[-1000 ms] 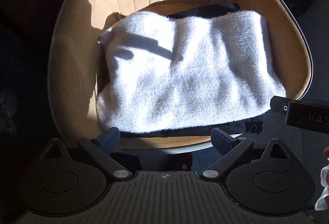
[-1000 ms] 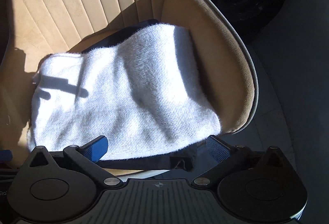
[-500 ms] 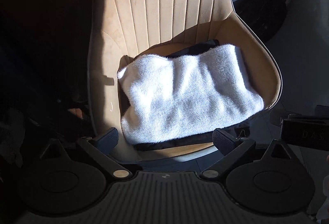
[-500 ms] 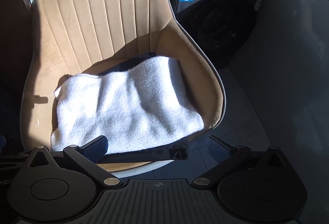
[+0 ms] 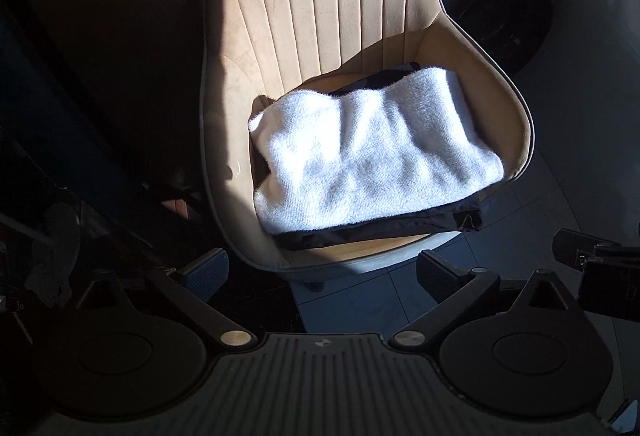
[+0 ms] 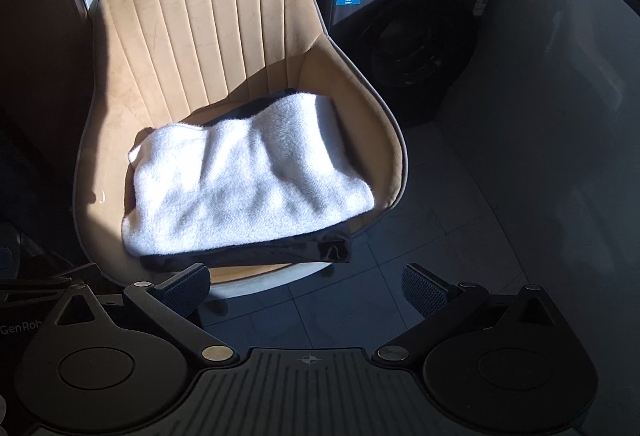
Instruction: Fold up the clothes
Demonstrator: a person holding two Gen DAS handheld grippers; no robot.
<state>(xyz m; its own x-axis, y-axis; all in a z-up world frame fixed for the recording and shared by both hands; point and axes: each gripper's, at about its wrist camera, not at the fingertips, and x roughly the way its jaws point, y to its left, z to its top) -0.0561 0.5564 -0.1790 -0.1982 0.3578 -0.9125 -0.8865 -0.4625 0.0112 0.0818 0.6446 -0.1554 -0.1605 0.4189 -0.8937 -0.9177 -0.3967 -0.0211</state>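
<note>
**Folded clothes rest on the chair, both hand-held grippers empty**

Nearest to each camera, the left hand-held gripper (image 5: 322, 268) and the right hand-held gripper (image 6: 306, 286) are both spread wide, with nothing between the fingers. They hang in front of the chair, above the grey tiled floor (image 6: 440, 256), and touch no cloth. In the left wrist view, a part of the right hand-held gripper shows at the right edge.

Just past the fingers stands a tan chair (image 6: 192, 20) with a ribbed back. On its seat lies a white fluffy sweater (image 6: 248, 176), folded into a rough rectangle. Sunlight falls on it. Under the sweater lies a black garment (image 6: 280, 250), also folded; its front edge comes out below the white one, and its right corner hangs a little over the seat's front edge. A small dark part shows also behind the sweater.

Further back, to the right of the chair, stands a grey washing machine (image 6: 404, 8) with a round dark door.
</note>
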